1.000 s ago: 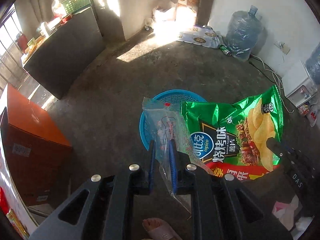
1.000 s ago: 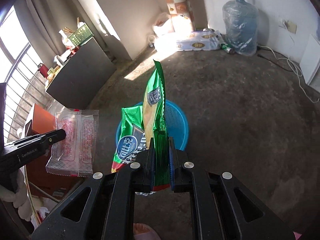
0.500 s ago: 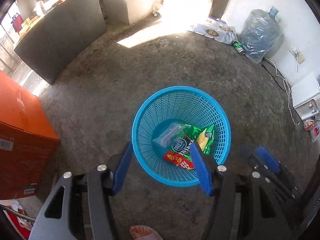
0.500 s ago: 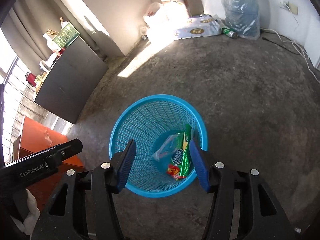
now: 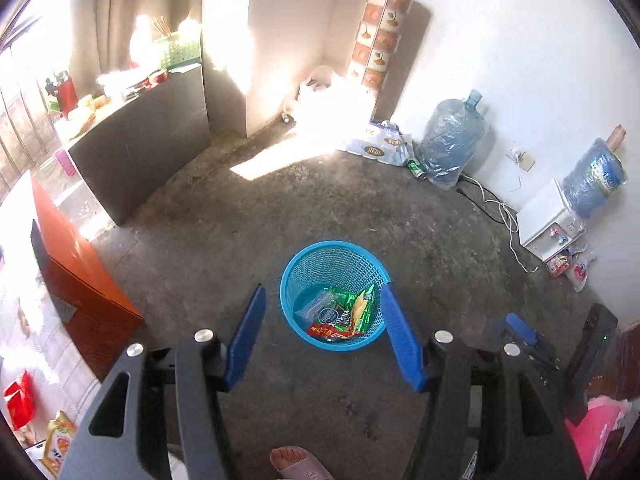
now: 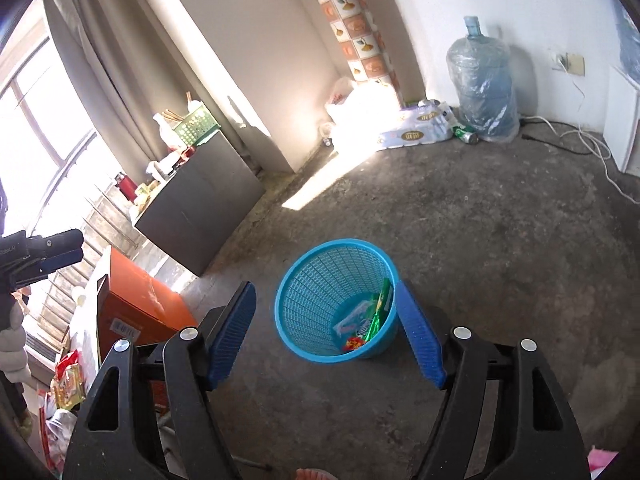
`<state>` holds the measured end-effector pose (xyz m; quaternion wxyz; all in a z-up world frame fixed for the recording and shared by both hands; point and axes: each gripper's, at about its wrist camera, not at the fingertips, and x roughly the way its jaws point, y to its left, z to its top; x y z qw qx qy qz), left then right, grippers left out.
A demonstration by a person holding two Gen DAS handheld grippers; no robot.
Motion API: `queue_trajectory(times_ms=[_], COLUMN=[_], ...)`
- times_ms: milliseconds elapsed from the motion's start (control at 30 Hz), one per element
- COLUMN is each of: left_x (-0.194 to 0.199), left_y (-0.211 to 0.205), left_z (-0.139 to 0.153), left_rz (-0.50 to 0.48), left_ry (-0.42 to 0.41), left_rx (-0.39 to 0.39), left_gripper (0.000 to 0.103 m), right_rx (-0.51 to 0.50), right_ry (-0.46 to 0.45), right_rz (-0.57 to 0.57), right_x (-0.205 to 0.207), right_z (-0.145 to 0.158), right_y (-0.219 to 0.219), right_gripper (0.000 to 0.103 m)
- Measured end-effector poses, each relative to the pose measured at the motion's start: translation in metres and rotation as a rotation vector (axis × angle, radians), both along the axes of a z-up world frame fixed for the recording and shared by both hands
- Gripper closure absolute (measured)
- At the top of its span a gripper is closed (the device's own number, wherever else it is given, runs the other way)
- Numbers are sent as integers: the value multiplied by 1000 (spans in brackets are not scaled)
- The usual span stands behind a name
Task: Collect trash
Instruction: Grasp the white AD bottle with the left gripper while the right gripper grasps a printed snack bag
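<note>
A blue mesh basket (image 5: pixel 296 264) (image 6: pixel 288 292) stands on the concrete floor. Inside it lie a green chip bag (image 5: pixel 360 308) (image 6: pixel 378 312) and a clear plastic wrapper (image 5: pixel 316 304) (image 6: pixel 352 316). My left gripper (image 5: pixel 323 296) hangs well above the basket, open, with nothing between its blue pads. My right gripper (image 6: pixel 326 286) is also high over the basket; its jaws are opening and nothing is between them. One of the left gripper's fingers (image 6: pixel 60 260) shows at the left edge of the right wrist view.
An orange box (image 5: pixel 80 264) and a dark cabinet (image 5: pixel 140 152) stand to the left. Water jugs (image 5: pixel 452 140), a white appliance (image 5: pixel 544 224) and loose cables (image 5: pixel 500 208) line the right wall. A sandalled foot (image 5: pixel 296 460) is below the grippers. Snack packets (image 5: pixel 60 444) lie at lower left.
The left gripper let go of the clear wrapper and the right let go of the chip bag; both now lie in the basket. Both grippers opened, rose and drew back.
</note>
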<state>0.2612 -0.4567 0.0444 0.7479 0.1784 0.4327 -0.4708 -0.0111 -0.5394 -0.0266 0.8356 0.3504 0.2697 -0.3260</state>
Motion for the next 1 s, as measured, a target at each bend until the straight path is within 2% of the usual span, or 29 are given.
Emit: queue_trajectory(times_ms=[33, 100, 200, 300, 367, 433, 600, 700, 767, 833, 933, 1000], left_x=[-3, -9, -16, -31, -46, -61, -95, -108, -115, -123, -129, -129], left_y=[28, 89, 194, 301, 371, 432, 549, 593, 608, 611, 599, 594], left_z=[19, 52, 90, 112, 116, 109, 60, 24, 5, -9, -21, -28], left_rz=[1, 34, 155, 305, 412, 508, 713, 800, 821, 800, 756, 720], left_ry=[-33, -98, -145, -176, -197, -183, -109, -43, -15, -10, -59, -81], left_rx=[-6, -14, -53, -106, -142, -181, -236, -285, -327, -334, -291, -277], left_gripper=[45, 45, 45, 42, 36, 34, 34, 34, 34, 34, 34, 34], right_rx=[-23, -40, -7, 27, 53, 89, 161, 257, 324, 409, 541, 591], right_ry=[-17, -49, -110, -180, -210, -229, -213, -221, -226, -231, -239, -229], right_rz=[17, 73, 195, 321, 401, 486, 659, 767, 834, 892, 963, 990], right_x=[-6, -16, -21, -21, -16, -8, 26, 56, 79, 99, 136, 161], right_z=[11, 30, 50, 68, 77, 84, 90, 91, 91, 93, 90, 87], right_y=[11, 34, 66, 101, 124, 148, 204, 238, 260, 290, 327, 349], right_gripper=[21, 18, 17, 15, 14, 13, 13, 13, 13, 13, 13, 14])
